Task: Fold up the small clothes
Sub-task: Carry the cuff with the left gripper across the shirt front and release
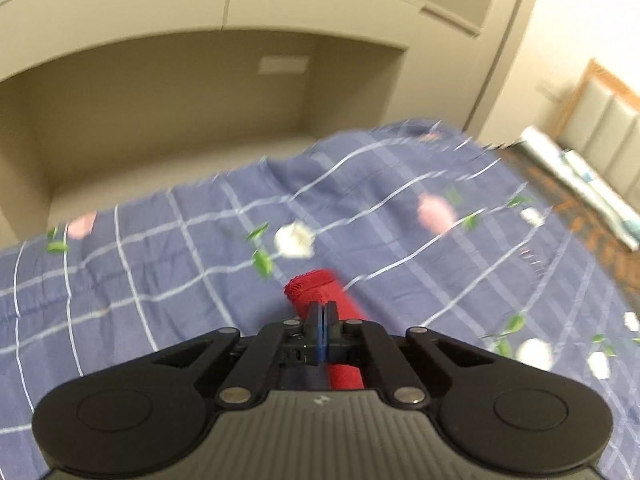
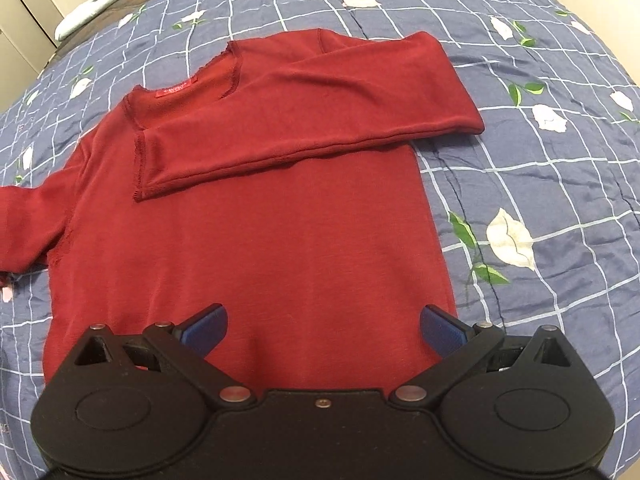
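Note:
A dark red long-sleeved sweater [image 2: 256,232] lies flat on the blue checked bedspread [image 2: 540,168], neck away from me. One sleeve [image 2: 320,108] is folded across the chest. The other sleeve [image 2: 24,220] runs off the left edge. My right gripper [image 2: 324,330] hovers open over the lower body of the sweater, with its blue pads [image 2: 204,328] wide apart and nothing between them. In the blurred left wrist view my left gripper [image 1: 322,312] is shut on a red sleeve end [image 1: 312,286], whose cuff sticks out past the fingertips above the bedspread [image 1: 160,264].
A beige built-in cabinet with a recessed niche [image 1: 180,120] stands behind the bed. A padded headboard [image 1: 608,128] and a white rolled pillow [image 1: 580,184] are at the right. The same pillow [image 2: 100,4] shows at the top left of the right wrist view.

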`<act>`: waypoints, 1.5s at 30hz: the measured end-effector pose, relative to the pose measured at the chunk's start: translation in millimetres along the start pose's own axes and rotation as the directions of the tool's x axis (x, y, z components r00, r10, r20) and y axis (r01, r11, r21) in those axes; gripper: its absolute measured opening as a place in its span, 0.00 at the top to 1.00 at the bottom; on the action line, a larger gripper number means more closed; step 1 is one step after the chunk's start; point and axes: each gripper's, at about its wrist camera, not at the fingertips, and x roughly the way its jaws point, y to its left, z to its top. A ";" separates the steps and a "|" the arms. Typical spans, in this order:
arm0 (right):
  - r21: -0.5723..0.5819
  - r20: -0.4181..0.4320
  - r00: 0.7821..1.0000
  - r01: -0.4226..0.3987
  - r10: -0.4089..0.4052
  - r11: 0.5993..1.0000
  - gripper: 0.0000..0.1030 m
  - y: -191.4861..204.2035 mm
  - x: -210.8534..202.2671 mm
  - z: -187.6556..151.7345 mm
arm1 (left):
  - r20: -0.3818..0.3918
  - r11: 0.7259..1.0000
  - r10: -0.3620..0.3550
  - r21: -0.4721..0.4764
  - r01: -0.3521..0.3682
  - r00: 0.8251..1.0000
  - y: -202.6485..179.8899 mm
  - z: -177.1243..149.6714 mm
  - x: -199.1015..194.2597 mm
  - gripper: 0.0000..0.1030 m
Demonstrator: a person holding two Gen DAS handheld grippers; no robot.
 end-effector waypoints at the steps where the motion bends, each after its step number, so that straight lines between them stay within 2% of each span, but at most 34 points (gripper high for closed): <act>1: 0.002 0.002 1.000 -0.005 0.005 1.000 0.01 -0.5 -0.8 -0.2 | 0.024 1.000 -0.023 0.013 0.023 0.999 -3.4 2.1 -10.9 1.00; 6: 0.012 0.021 0.999 -0.029 0.029 1.000 0.01 -5.3 -5.8 -0.7 | 0.108 0.986 -0.151 0.085 0.142 0.983 -29.0 11.8 -63.1 1.00; 9: 0.021 0.030 0.999 -0.040 0.039 0.999 0.01 -10.4 -9.7 -1.4 | 0.158 0.969 -0.232 0.125 0.213 0.960 -49.2 14.9 -96.9 1.00; 12: 0.031 0.039 0.998 -0.053 0.052 0.998 0.01 -17.2 -15.2 -2.2 | 0.193 0.945 -0.318 0.141 0.294 0.928 -68.9 18.7 -130.5 1.00; 16: 0.038 0.058 0.996 -0.071 0.068 0.997 0.01 -27.5 -23.3 -0.8 | 0.199 0.892 -0.439 0.213 0.399 0.876 -98.2 15.9 -174.1 1.00; 20: 0.049 0.080 0.993 -0.086 0.082 0.995 0.01 -41.5 -29.0 3.0 | 0.176 0.834 -0.526 0.295 0.466 0.832 -130.1 -5.4 -208.6 1.00; 22: 0.057 0.089 0.992 -0.091 0.086 0.994 0.01 -50.3 -31.5 4.3 | 0.159 0.806 -0.559 0.335 0.488 0.814 -148.3 -21.2 -222.8 1.00; 26: 0.088 0.098 0.992 -0.092 0.083 0.992 0.01 -71.3 -34.9 5.6 | 0.093 0.749 -0.606 0.401 0.527 0.790 -187.2 -60.9 -239.8 1.00; 31: 0.126 0.107 0.991 -0.088 0.074 0.988 0.01 -97.6 -36.6 7.3 | -0.009 0.676 -0.643 0.462 0.574 0.766 -233.0 -119.8 -254.6 1.00; 37: 0.168 0.105 0.993 -0.069 0.052 0.983 0.01 -127.5 -33.8 7.2 | -0.168 0.543 -0.644 0.586 0.601 0.746 -280.1 -203.3 -256.9 1.00; 40: 0.188 0.100 0.994 -0.058 0.039 0.981 0.01 -138.5 -30.0 6.1 | -0.238 0.488 -0.620 0.629 0.605 0.748 -294.7 -243.8 -254.1 1.00; 45: 0.215 0.090 0.995 -0.053 0.034 0.975 0.01 -147.7 -22.8 7.0 | -0.324 0.441 -0.568 0.657 0.612 0.757 -302.4 -292.3 -244.7 1.00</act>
